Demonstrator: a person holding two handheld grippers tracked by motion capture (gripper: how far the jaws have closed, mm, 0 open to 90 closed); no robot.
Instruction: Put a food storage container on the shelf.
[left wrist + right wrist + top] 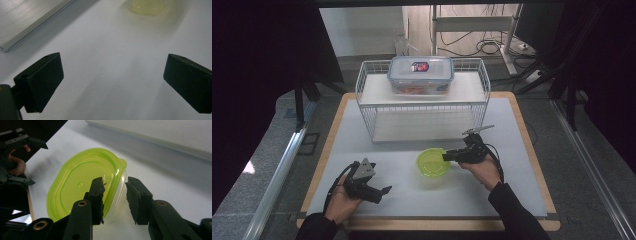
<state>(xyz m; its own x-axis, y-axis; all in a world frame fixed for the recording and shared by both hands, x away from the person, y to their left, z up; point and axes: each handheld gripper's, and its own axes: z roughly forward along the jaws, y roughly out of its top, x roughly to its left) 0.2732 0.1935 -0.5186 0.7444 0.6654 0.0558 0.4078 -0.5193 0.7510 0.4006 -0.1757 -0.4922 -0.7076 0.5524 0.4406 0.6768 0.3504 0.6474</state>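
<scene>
A small clear container with a lime-green lid point(433, 162) sits on the white mat point(422, 200), in front of the wire rack. My right gripper point(446, 157) reaches in from the right and straddles its right rim. In the right gripper view one jaw lies over the green lid point(80, 185) and the other outside the clear wall, with a small gap still showing, so the gripper point(115, 182) is open. My left gripper point(384, 192) rests at the front left, its jaws wide open over bare mat point(112, 70). The container's edge point(147, 5) is far ahead of it.
A white wire rack point(422, 100) stands at the back of the mat, with a clear lidded box point(420, 75) holding something orange on its top shelf. The rack's lower board point(25, 17) lies ahead to the left. The wooden table edge point(532, 150) frames the mat.
</scene>
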